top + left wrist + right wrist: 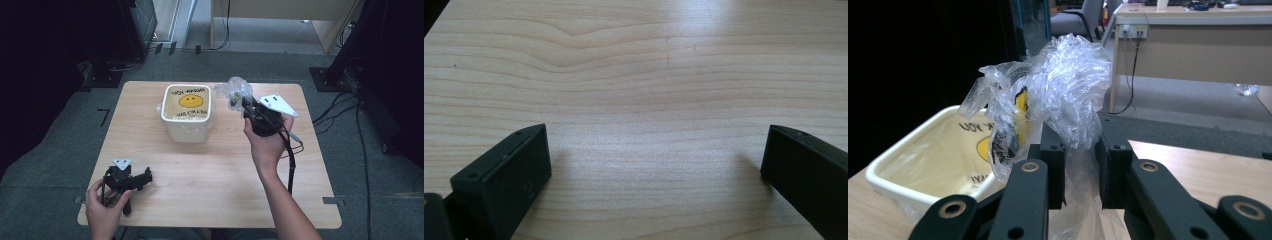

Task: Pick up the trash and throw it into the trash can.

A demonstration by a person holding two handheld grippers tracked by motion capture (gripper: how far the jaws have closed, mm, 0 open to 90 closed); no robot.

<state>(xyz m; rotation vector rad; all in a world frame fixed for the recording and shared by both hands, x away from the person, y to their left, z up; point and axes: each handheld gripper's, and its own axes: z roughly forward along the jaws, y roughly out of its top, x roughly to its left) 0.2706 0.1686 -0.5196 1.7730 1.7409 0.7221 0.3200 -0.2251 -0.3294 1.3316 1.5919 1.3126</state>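
While raised beside the tub, right tongs pinch crumpled plastic bag (clear) — left tongs wide.

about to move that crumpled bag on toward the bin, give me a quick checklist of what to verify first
1. Right gripper shut on the crumpled plastic bag: ok, the jaws pinch it.
2. Bag lifted off the table: ok, it hangs beside the bin.
3. White bin upright and open: ok, with a smiley-face liner inside.
4. Liner seated all round the rim: cannot tell.
5. Left gripper out of the way: ok, open and low at the table's near left corner, nothing between its jaws.
6. Grip firm enough to carry: cannot tell; only loose film is pinched.
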